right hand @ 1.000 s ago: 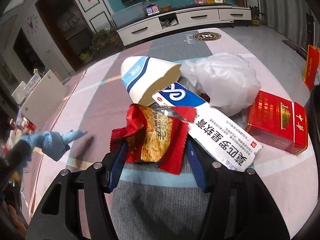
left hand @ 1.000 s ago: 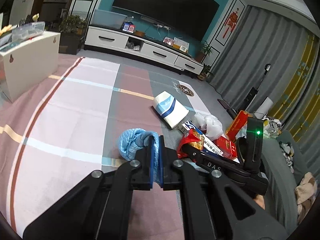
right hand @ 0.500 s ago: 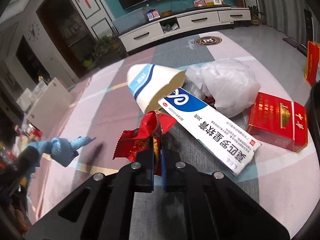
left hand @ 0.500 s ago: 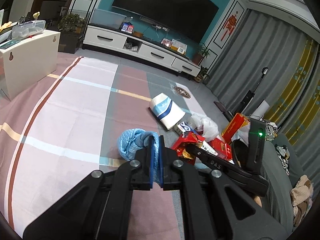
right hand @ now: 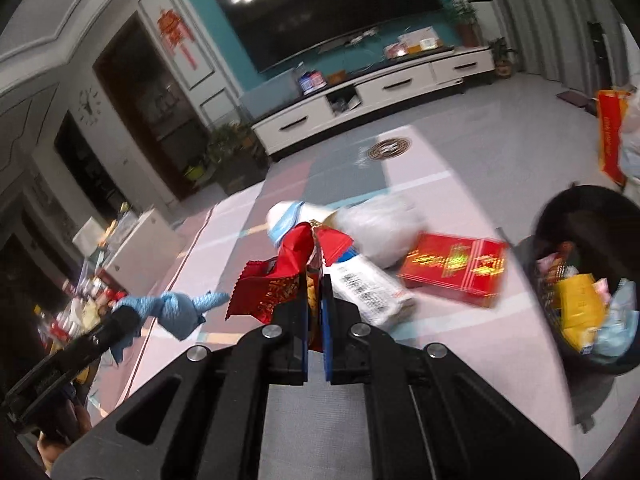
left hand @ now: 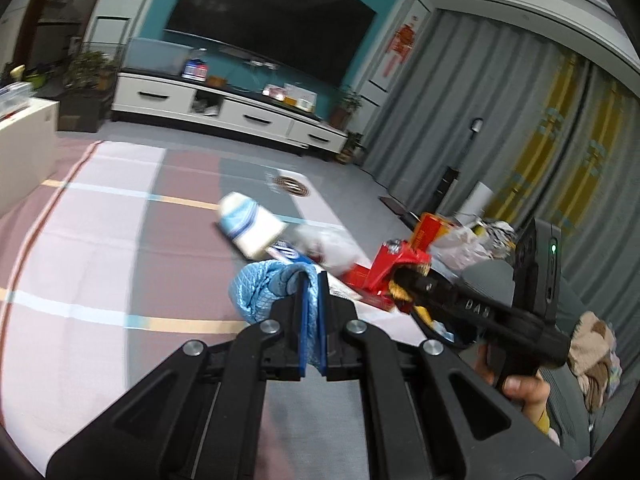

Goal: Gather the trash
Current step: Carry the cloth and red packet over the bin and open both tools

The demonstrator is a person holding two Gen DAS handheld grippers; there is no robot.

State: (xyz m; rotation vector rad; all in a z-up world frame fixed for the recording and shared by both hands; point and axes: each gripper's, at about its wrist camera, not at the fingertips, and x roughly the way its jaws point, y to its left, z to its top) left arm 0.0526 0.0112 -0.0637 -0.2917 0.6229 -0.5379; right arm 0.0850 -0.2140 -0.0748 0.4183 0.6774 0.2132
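My left gripper (left hand: 313, 280) is shut on a crumpled blue cloth-like piece of trash (left hand: 262, 286), which also shows at the left of the right wrist view (right hand: 176, 308). My right gripper (right hand: 316, 280) is shut on a red snack wrapper (right hand: 280, 276), held up above the floor; the same wrapper (left hand: 390, 266) appears in the left wrist view at the tip of the right gripper. On the rug behind lie a blue-and-white paper cup (right hand: 286, 218), a white toothpaste box (right hand: 366, 286), a white plastic bag (right hand: 378, 224) and a red carton (right hand: 454, 268).
A black bin (right hand: 560, 220) with several bits of rubbish inside stands at the right. A red paper bag (right hand: 610, 136) stands beyond it. A white TV cabinet (right hand: 372, 96) lines the far wall, a white box (right hand: 140, 248) is at the left, and grey curtains (left hand: 480, 120) hang on the right.
My right gripper closed on the red wrapper and lifted it off the rug. Both grippers rose and swung; the black bin has come into the right wrist view.
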